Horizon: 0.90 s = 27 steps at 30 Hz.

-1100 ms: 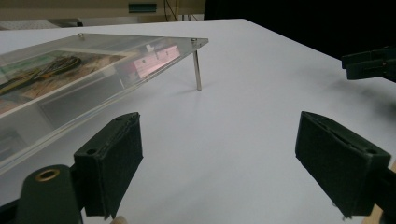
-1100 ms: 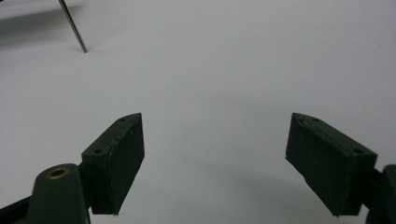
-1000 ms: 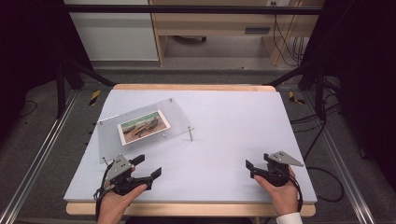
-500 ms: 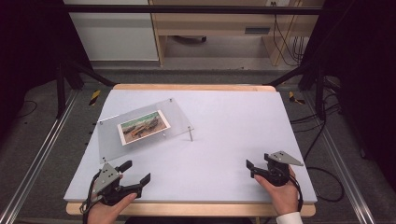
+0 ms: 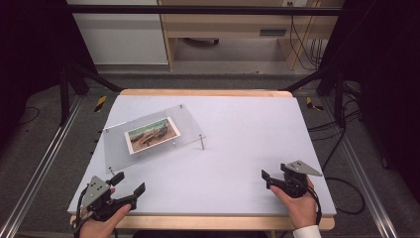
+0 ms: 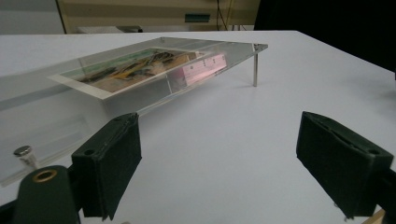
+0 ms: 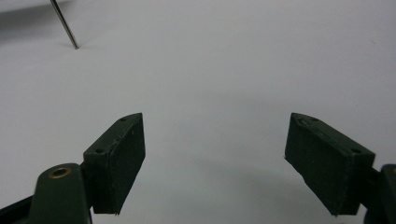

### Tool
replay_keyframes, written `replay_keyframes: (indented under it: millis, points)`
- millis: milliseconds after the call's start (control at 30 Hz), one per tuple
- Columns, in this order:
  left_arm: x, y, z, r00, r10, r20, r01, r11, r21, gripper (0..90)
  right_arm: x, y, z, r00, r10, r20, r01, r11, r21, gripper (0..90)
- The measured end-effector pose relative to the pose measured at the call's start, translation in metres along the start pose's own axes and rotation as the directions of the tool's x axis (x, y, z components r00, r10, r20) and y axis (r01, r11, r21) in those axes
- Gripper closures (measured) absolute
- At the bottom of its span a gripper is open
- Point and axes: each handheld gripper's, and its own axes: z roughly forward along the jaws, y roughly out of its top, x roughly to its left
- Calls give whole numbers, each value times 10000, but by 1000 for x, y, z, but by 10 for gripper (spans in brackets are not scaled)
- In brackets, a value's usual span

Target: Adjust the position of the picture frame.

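A clear acrylic plate point(image 5: 188, 124) stands on thin metal legs point(image 5: 202, 143) at the table's left, with a landscape photo card point(image 5: 151, 134) lying on it. My left gripper point(image 5: 130, 182) rests near the front left corner, open and empty, jaws pointing toward the plate's near edge. In the left gripper view the plate point(image 6: 56, 102), the card point(image 6: 130, 70) and a leg point(image 6: 254, 65) lie just ahead of the gripper point(image 6: 219, 163). My right gripper point(image 5: 265, 181) sits open and empty at the front right; its own view point(image 7: 215, 158) has bare white surface and one leg point(image 7: 65, 25) far off.
The white tabletop point(image 5: 247, 129) has a wooden rim. Metal rails point(image 5: 44, 163) run along the floor on both sides, and cables point(image 5: 341, 144) trail at the right. A shelf unit point(image 5: 228, 29) stands beyond the far edge.
My left gripper has drawn back to the left and toward the front edge, away from the plate. The right gripper has stayed put.
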Motion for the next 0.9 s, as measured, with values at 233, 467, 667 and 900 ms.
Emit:
replay_keyframes:
  millis: [233,467,667,900]
  points:
    - [4,-1,-4,9984,48,-555,-42,9999,101,125,-1,0,0,10000,22,-18,-22,10000,9,204]
    - [13,-1,-10,9944,-229,-1027,230,9997,1,127,-1,0,0,10000,48,-8,-48,10000,14,204]
    - [25,-1,-13,9855,-379,-1654,362,9993,-130,127,-1,0,0,10000,29,8,-29,10000,-9,206]
    - [36,-3,-11,9760,-680,-2069,684,9976,-53,113,0,0,0,10000,26,-5,-26,10000,15,207]
